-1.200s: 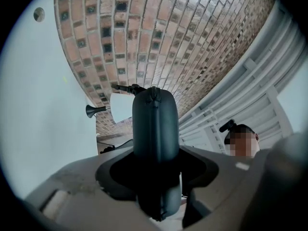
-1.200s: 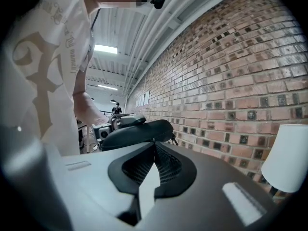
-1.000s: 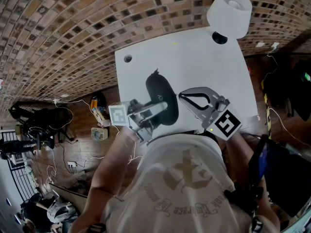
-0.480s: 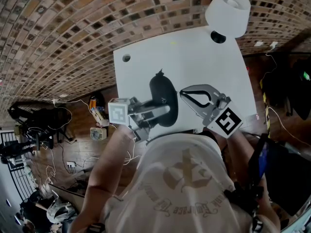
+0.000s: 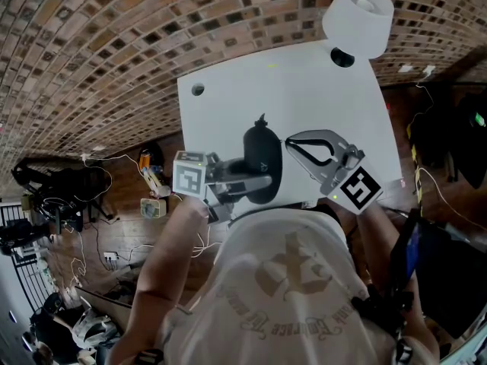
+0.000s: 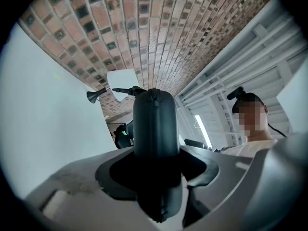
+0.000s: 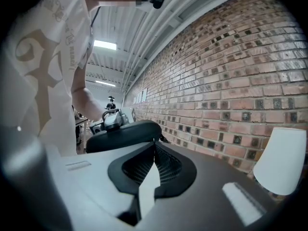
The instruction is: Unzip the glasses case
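The glasses case (image 5: 262,160) is a dark, smooth oval hard shell with a zip seam round its rim and a small tab (image 5: 262,119) at its far end. It sits above the near edge of the white table (image 5: 304,90); whether it touches the top cannot be told. The left gripper (image 5: 259,175) reaches in level from the table's left side and clamps the case across its middle, jaws set wide round the shell. The bare left forearm (image 5: 163,268) runs up to it from below. The right gripper (image 5: 289,144), grey plastic with ribbed pads, has its jaws pressed together, tips just beside the case's right side. Whether they pinch the zip is unclear. A white lampshade (image 5: 358,10) stands at the far right corner, before a brick wall (image 5: 114,36).
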